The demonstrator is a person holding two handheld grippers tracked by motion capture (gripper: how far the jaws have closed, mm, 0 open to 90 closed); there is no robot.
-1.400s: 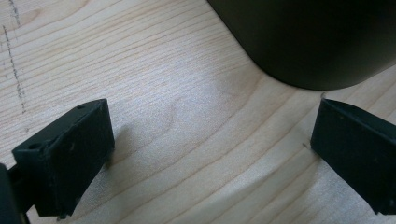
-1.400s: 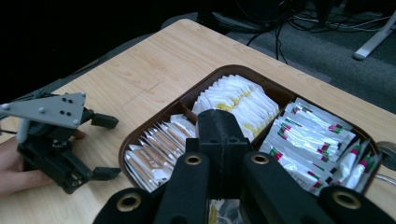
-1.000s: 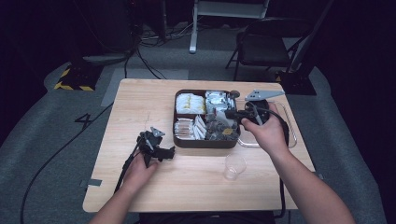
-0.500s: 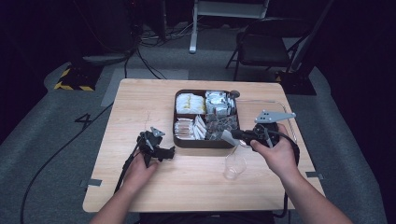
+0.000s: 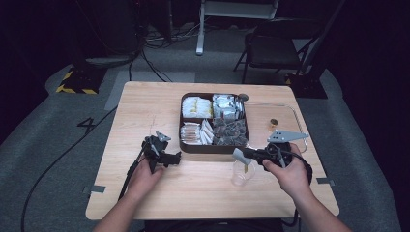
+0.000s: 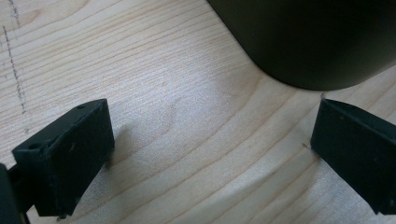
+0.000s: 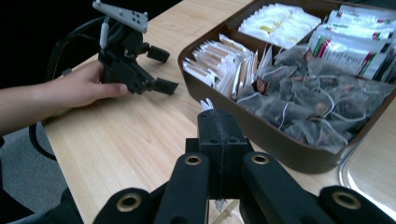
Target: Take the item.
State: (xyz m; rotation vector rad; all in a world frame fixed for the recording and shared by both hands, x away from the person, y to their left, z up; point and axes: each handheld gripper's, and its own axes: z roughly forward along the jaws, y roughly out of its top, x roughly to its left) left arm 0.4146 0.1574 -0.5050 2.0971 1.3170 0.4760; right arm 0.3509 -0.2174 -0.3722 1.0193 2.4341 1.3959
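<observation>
1. A tea bag (image 5: 240, 156) is pinched between the closed jaws of the right gripper (image 5: 244, 155); a bit of its white paper (image 7: 206, 104) sticks out beyond the jaw tips in the right gripper view.
2. The bag hangs right over a clear cup (image 5: 241, 174), which stands near the table's front edge, just in front of the box's front right corner.
3. The right gripper points left, level with the table, with a hand (image 5: 288, 170) around its body and a grey plate (image 5: 287, 136) on top.
4. The box (image 5: 183, 119) is dark brown, sits at the middle of the table toward the far edge, and has four compartments of packets and bags.
5. Its front right compartment holds dark tea bags with strings (image 7: 317, 109); the front left holds pale sachets (image 7: 223, 60).
6. A clear tray (image 5: 295, 118) lies at the table's right edge, touching the box, with a small round brown thing (image 5: 273, 122) in it.
7. The left gripper (image 5: 169, 155) rests left of the box's front left corner, held by the left hand (image 5: 143, 173).
8. Its jaws stand wide apart with bare wood (image 6: 187, 116) between them, and the box's rounded corner (image 6: 303, 42) lies just ahead.
</observation>
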